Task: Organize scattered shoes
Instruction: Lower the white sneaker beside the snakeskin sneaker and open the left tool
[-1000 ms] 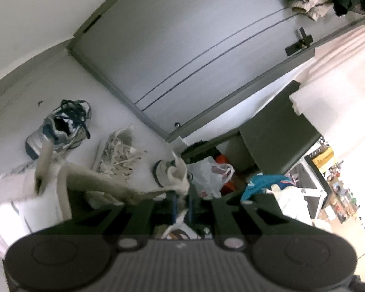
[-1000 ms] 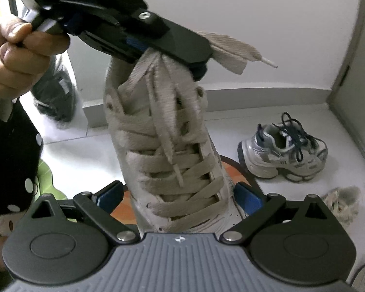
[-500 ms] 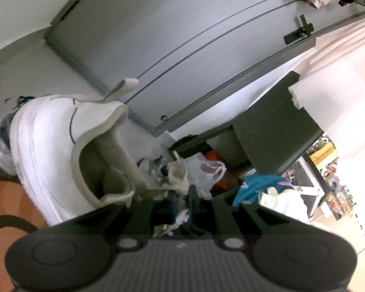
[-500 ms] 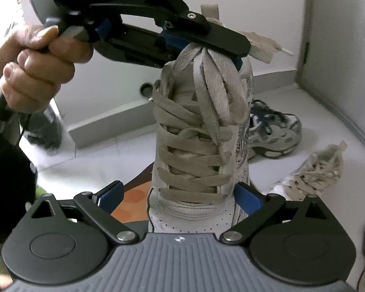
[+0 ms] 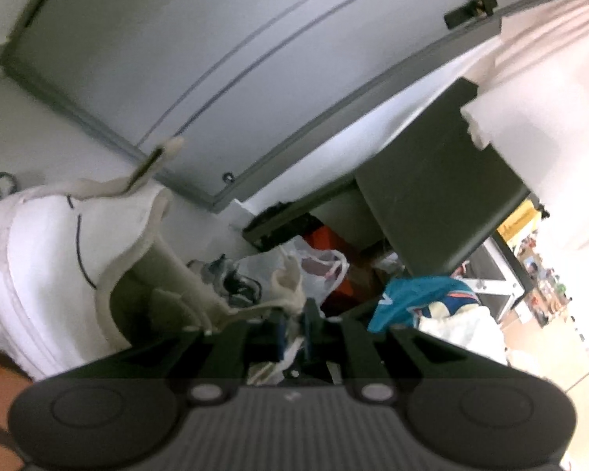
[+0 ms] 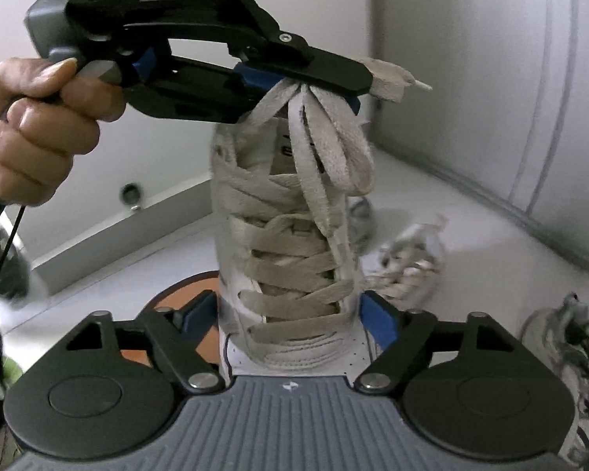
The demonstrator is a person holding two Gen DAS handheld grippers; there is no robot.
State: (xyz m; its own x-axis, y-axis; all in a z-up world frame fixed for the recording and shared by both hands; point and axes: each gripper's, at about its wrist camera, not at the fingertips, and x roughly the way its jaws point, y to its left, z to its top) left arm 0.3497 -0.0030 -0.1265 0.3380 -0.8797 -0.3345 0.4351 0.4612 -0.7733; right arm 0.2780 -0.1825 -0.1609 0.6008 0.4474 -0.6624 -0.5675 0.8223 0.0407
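Observation:
A white sneaker (image 6: 290, 259) with beige laces hangs toe-down in the air, its heel side showing in the left wrist view (image 5: 39, 255). My left gripper (image 6: 326, 86), held by a hand (image 6: 31, 129), is shut on the bunched laces (image 6: 322, 137) at the top of the shoe; the same gripper (image 5: 292, 322) shows lace ends between its tips. My right gripper (image 6: 290, 310) straddles the toe, its jaws closing. The blue pads (image 6: 381, 322) stand right beside the toe's sides; I cannot see them pressing in.
A beige sneaker (image 6: 408, 259) and a grey sneaker with dark laces (image 6: 569, 373) lie on the white floor to the right. An orange mat (image 6: 176, 294) lies below. A grey door (image 5: 255, 59), a dark cabinet (image 5: 439, 196), a plastic bag (image 5: 322, 271) and teal cloth (image 5: 420, 298) fill the far side.
Both grippers swung sideways toward the grey door with the hanging sneaker. The right jaws narrowed around the toe. The left grip on the laces is unchanged.

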